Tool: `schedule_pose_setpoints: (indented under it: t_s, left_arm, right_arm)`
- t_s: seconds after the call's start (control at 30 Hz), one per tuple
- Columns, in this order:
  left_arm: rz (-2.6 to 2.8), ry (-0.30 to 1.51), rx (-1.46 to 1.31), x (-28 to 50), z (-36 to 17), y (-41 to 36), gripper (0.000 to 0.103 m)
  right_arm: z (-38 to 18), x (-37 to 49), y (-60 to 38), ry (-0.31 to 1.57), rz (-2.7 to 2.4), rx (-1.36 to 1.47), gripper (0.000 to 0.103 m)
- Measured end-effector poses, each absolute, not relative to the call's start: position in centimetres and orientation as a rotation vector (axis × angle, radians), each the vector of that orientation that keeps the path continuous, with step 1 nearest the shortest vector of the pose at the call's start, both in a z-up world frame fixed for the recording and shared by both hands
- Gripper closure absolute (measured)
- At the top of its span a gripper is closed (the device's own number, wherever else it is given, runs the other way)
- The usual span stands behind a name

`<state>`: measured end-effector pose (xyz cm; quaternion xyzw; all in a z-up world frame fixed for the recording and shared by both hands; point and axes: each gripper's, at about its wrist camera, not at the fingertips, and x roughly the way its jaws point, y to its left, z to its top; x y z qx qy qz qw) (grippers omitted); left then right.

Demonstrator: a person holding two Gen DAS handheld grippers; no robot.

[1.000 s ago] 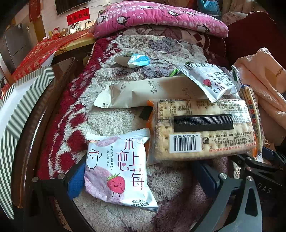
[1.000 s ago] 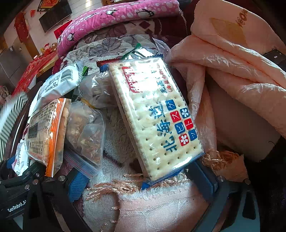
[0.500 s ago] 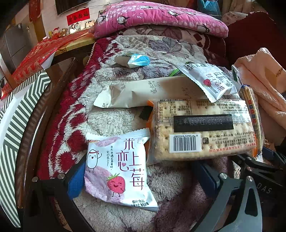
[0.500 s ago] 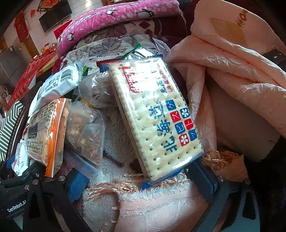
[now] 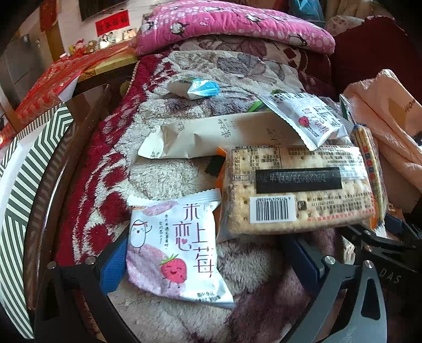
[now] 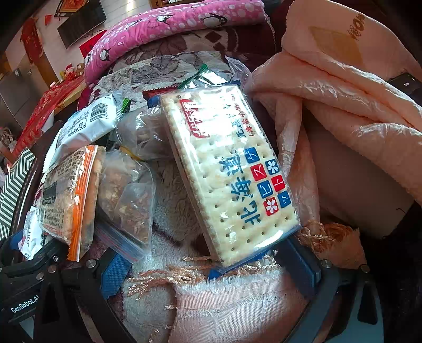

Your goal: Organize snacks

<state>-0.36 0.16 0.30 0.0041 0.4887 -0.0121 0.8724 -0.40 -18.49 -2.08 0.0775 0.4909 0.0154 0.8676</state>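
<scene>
Snacks scattered on my shaggy red-and-cream blanket, glossy strawberry pouch between my spread left gripper fingers, flat cracker pack (clear, crinkly wrap) between my right gripper's, also agape.

Strawberry snack pouch: large Chinese characters "米恋上莓" in pink, beside a cartoon rice grain and a smiling strawberry; the small lines of print are too fine to read.
Long beige packet: the characters "张太和" are printed several times along it.
Orange-edged cracker pack: a white barcode label with upside-down digits, about "6 975624640380"; the nutrition table above is not legible.
Blue-edged cracker pack: upside-down blue characters "北海道", plus small red and blue squares with Japanese kana.
Red wall sign: gold Chinese characters, not clear.
Left claw body: "GenRobot.AI".
Right claw body: letters "DAS".
</scene>
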Motion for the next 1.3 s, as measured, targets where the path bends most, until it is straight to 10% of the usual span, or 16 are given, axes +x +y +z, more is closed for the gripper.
schedule_pose_setpoints:
  t_s: [1.3]
  left_arm:
    - [-0.015, 1.169, -0.031, 0.3, 2.4, 4.1, 0.000]
  right_arm:
    - [5.9, 0.4, -13.4, 1.031, 0.372, -0.058, 0.001]
